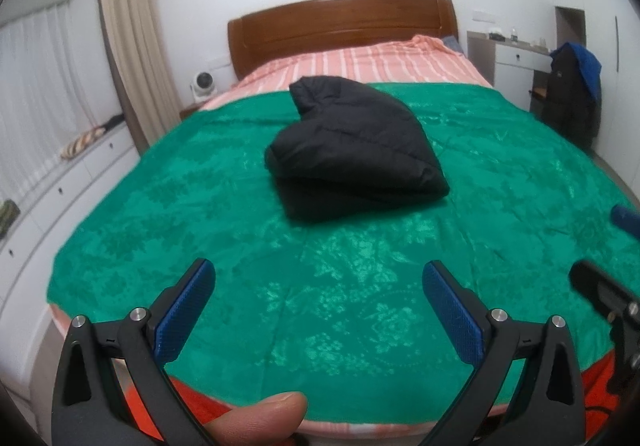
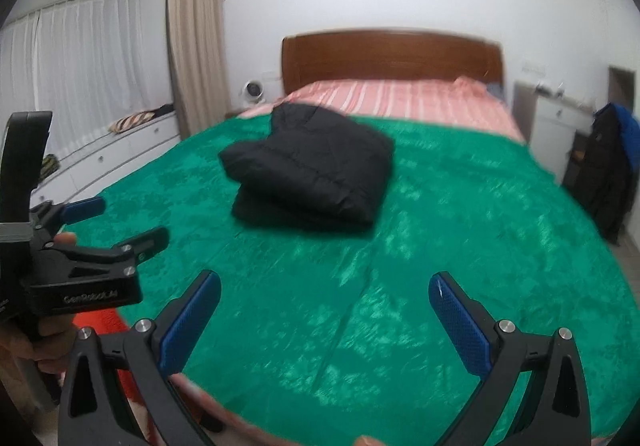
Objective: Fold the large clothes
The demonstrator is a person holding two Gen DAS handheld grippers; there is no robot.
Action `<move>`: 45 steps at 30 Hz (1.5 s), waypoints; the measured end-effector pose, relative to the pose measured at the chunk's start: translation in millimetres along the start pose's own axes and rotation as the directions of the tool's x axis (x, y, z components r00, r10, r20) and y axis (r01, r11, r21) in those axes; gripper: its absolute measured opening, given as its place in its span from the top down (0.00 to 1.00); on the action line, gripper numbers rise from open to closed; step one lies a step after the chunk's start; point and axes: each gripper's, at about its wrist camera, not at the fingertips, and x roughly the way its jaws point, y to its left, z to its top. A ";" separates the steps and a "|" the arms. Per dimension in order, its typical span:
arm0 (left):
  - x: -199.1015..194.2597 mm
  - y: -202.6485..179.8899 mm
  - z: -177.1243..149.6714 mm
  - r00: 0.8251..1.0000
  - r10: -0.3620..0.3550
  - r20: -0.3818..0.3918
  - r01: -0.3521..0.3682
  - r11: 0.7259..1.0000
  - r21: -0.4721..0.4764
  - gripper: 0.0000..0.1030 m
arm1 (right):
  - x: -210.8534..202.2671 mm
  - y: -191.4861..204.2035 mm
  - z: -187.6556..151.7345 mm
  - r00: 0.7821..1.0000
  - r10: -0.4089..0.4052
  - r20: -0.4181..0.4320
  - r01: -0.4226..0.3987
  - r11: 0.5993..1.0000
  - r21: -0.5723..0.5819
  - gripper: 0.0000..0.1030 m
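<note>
A black puffy jacket [image 1: 352, 154] lies folded into a thick bundle in the middle of the green bedspread [image 1: 280, 246]; it also shows in the right wrist view [image 2: 308, 174]. My left gripper [image 1: 318, 274] is open and empty, held over the near edge of the bed, well short of the jacket. My right gripper [image 2: 324, 286] is open and empty too, also near the foot of the bed. The left gripper shows from the side at the left of the right wrist view [image 2: 124, 222], with its jaws apart.
A wooden headboard [image 1: 340, 22] and a pink striped sheet [image 1: 360, 62] lie beyond the jacket. White drawers [image 1: 60, 190] run along the left wall under curtains. A desk [image 1: 516, 54] and a chair with dark clothes [image 1: 572, 94] stand at the right.
</note>
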 end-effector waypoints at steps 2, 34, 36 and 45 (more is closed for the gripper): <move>-1.0 -0.5 0.5 1.000 0.006 0.010 -0.006 1.000 0.004 0.00 | -5.0 0.7 0.6 0.997 -0.067 0.033 0.067 0.998 -0.005 0.00; 16.4 -4.0 -4.7 0.986 -0.042 -0.161 0.039 0.999 -0.023 0.00 | 22.6 -11.8 -1.2 0.951 -0.161 -0.263 0.170 0.985 0.010 0.00; 15.4 -6.1 -5.4 0.986 -0.040 -0.159 0.038 0.999 -0.012 0.00 | 23.3 -10.8 -1.9 0.948 -0.164 -0.271 0.172 0.985 0.006 0.00; 11.3 -7.4 -4.3 0.991 -0.028 -0.134 0.028 1.000 0.000 0.00 | 23.6 -6.8 -2.6 0.946 -0.158 -0.284 0.164 0.986 0.000 0.00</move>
